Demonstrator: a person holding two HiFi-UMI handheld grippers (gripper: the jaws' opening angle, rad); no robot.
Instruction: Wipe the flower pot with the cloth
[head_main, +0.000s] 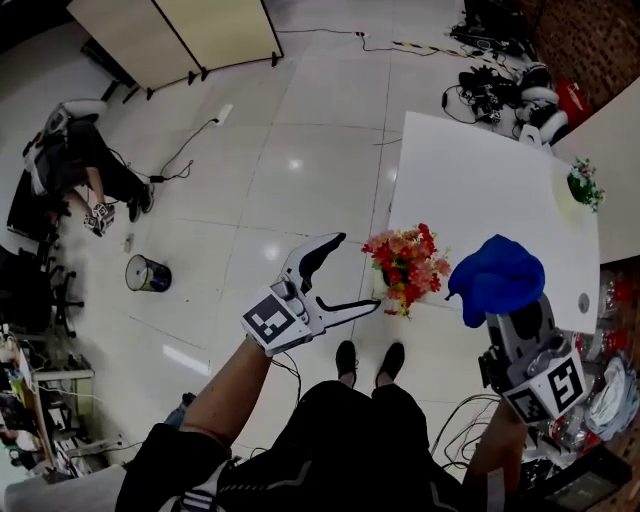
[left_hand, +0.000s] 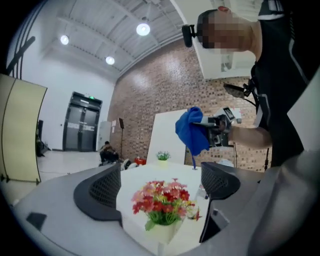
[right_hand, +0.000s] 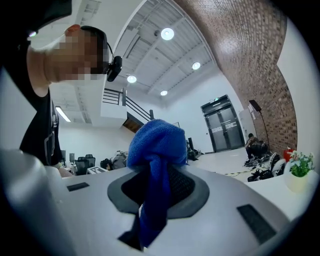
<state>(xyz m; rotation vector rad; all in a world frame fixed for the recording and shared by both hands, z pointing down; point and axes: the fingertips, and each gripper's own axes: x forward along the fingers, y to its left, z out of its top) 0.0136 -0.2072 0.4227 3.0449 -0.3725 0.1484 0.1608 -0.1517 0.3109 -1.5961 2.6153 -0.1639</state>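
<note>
White table (head_main: 480, 180) w/ a bare matte top, standing on a glossy pale tile floor (head_main: 300, 170). Brick wall on the right, beige folding partition (head_main: 180, 35) at the far end, and a small bin (head_main: 147, 272) on the tiles to my left. Cables and gear lie on the floor past the table. A 2nd small plant (head_main: 583, 183) sits at the table's far corner.

The flower pot (left_hand: 165, 232) stands upright at the table's near corner. Its long axis is vertical, w/ the red/orange flowers on top pointing straight up, no tilt.

My left gripper (head_main: 358, 270) has its fingers spread wide apart w/ nothing pressed btwn them. The pot shows framed in the gap, and the tips are just beside the blooms; can't tell if they touch.

My right gripper (head_main: 515, 330) has its fingers clamped on the blue cloth (right_hand: 155, 150). The cloth is bunched into a ball above the pads w/ a tail hanging down btwn them. It's held over the table edge, right of the pot and apart from it.
</note>
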